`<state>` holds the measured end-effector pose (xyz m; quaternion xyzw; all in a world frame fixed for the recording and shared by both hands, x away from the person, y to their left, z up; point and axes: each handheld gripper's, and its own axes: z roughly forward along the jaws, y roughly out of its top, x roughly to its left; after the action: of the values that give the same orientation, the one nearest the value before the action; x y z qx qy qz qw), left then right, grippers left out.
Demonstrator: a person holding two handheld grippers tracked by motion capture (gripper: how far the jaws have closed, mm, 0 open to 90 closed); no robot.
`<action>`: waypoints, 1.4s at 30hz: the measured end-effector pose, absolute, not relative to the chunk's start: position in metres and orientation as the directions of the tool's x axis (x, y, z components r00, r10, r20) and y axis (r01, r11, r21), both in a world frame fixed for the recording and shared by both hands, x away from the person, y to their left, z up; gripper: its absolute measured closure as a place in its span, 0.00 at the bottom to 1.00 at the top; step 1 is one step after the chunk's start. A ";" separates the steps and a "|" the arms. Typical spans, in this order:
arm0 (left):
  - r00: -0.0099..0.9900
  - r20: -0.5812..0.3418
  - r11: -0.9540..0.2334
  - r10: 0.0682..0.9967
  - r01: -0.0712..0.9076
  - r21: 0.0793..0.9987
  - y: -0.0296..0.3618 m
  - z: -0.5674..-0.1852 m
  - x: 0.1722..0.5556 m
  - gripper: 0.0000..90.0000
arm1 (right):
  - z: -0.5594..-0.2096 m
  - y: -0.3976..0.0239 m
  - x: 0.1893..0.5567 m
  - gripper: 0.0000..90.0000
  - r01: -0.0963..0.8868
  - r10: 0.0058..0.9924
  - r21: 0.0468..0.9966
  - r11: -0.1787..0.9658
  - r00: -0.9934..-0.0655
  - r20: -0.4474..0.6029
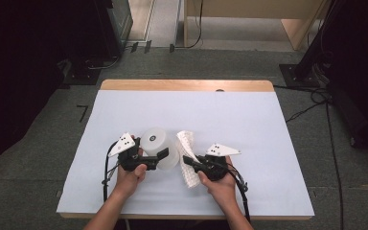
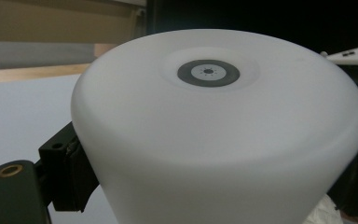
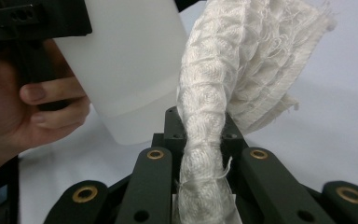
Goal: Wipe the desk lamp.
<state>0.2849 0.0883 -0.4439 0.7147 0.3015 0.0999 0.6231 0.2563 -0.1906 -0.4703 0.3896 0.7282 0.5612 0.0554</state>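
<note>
A white plastic cup (image 1: 157,143) hangs tilted above the table, its closed base with a grey ring (image 2: 208,73) turned up towards the camera. My left gripper (image 1: 159,154) is shut on the cup's sides, and one black pad (image 2: 81,175) presses its wall. A white woven cloth (image 1: 187,155) stands bunched just right of the cup. My right gripper (image 1: 190,162) is shut on the cloth's lower part. In the right gripper view the cloth (image 3: 214,93) rises from between the jaws and its frayed end fans out beside the cup (image 3: 130,60). The hand on the left gripper (image 3: 32,107) is close by.
A white sheet (image 1: 268,143) covers the table, with a wooden strip (image 1: 187,85) bare along the far edge. Cables (image 1: 316,100) lie on the floor to the right. Dark equipment (image 1: 38,57) stands at the far left.
</note>
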 end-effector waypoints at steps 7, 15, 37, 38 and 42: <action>0.821 -0.199 -0.117 0.535 0.306 0.945 0.077 -0.447 0.282 0.10 | -0.459 -0.186 0.250 0.89 0.475 0.606 0.877 0.066 -0.717 0.343; 0.848 -0.132 -0.252 0.513 0.296 0.921 0.056 -0.458 0.278 0.10 | -0.440 -0.199 0.249 0.89 0.433 0.607 0.901 0.019 -0.721 0.334; 0.839 -0.106 -0.222 0.533 0.260 0.940 0.065 -0.449 0.278 0.10 | -0.459 -0.188 0.254 0.89 0.495 0.604 0.866 0.074 -0.713 0.356; 0.843 -0.105 -0.231 0.528 0.261 0.937 0.063 -0.450 0.277 0.10 | -0.456 -0.190 0.254 0.89 0.487 0.608 0.871 0.067 -0.712 0.351; 0.849 -0.091 -0.275 0.520 0.268 0.924 0.055 -0.456 0.277 0.10 | -0.445 -0.199 0.252 0.89 0.459 0.610 0.888 0.027 -0.711 0.349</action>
<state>0.2765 0.0549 -0.4560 0.7899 0.2493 0.1153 0.5482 0.2517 -0.1990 -0.4446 0.3745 0.7136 0.5886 0.0642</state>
